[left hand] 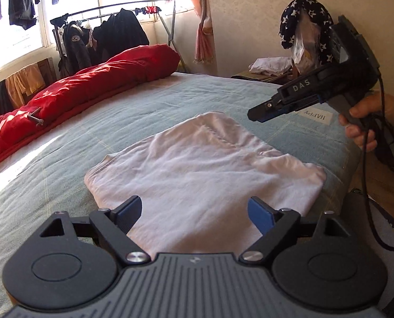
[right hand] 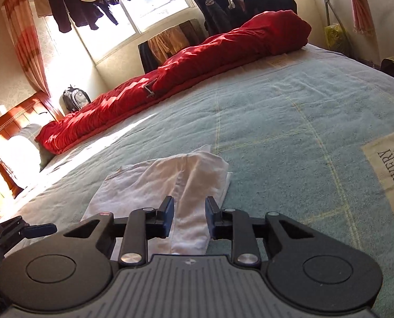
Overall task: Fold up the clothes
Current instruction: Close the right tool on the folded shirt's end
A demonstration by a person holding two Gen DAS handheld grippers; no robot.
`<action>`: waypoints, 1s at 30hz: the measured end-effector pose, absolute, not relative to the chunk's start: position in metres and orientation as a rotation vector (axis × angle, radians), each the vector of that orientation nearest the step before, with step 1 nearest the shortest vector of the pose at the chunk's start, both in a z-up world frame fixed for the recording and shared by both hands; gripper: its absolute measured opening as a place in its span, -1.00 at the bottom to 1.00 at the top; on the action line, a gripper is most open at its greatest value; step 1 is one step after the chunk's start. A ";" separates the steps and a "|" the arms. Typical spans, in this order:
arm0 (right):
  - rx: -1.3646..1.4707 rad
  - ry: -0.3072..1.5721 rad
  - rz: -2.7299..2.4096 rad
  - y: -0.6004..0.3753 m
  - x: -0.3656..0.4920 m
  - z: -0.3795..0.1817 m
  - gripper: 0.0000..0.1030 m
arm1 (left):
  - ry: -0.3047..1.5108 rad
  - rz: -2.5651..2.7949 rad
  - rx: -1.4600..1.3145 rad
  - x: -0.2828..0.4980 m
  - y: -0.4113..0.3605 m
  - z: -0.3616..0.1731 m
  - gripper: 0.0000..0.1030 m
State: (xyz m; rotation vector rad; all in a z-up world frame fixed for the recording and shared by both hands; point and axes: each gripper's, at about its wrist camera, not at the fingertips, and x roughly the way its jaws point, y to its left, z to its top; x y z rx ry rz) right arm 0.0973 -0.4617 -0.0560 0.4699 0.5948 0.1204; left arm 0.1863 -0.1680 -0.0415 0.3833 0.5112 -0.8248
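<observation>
Sunlit bed carries the white garment, folded, directly ahead of the wide-open, empty left tool; right tool, half-open, hovers empty over its narrow end.

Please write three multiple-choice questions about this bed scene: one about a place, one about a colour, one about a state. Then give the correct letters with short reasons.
1. Where does the white garment lie?
A. on the blue-green bedspread
B. on the drying rack
C. on the floor

2. What colour is the quilt along the far side of the bed?
A. yellow
B. red
C. black

3. How is the left gripper?
A. shut on the garment
B. open, holding nothing
C. shut on the quilt

Answers: 1 A, it lies flat on the bedspread; 2 B, the quilt is plainly red; 3 B, its fingers stand wide apart above the cloth.
</observation>
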 end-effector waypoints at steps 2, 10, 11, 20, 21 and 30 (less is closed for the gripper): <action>0.522 0.614 0.112 -0.474 0.119 -0.068 0.01 | 0.519 -0.832 0.363 0.189 -0.174 -0.046 0.70; 0.672 0.598 0.160 -0.497 0.163 -0.095 -0.88 | 0.548 -0.852 0.330 0.203 -0.182 -0.055 0.70; 0.654 0.582 0.163 -0.496 0.166 -0.090 -0.90 | 0.552 -0.845 0.329 0.205 -0.182 -0.056 0.70; 0.550 0.603 0.106 -0.498 0.187 -0.078 -0.75 | 0.599 -0.801 0.308 0.216 -0.176 -0.068 0.70; 0.579 0.596 0.108 -0.502 0.180 -0.079 -0.48 | 0.596 -0.805 0.308 0.215 -0.174 -0.067 0.70; 0.642 0.639 0.200 -0.490 0.158 -0.095 -0.95 | 0.592 -0.797 0.294 0.210 -0.168 -0.063 0.70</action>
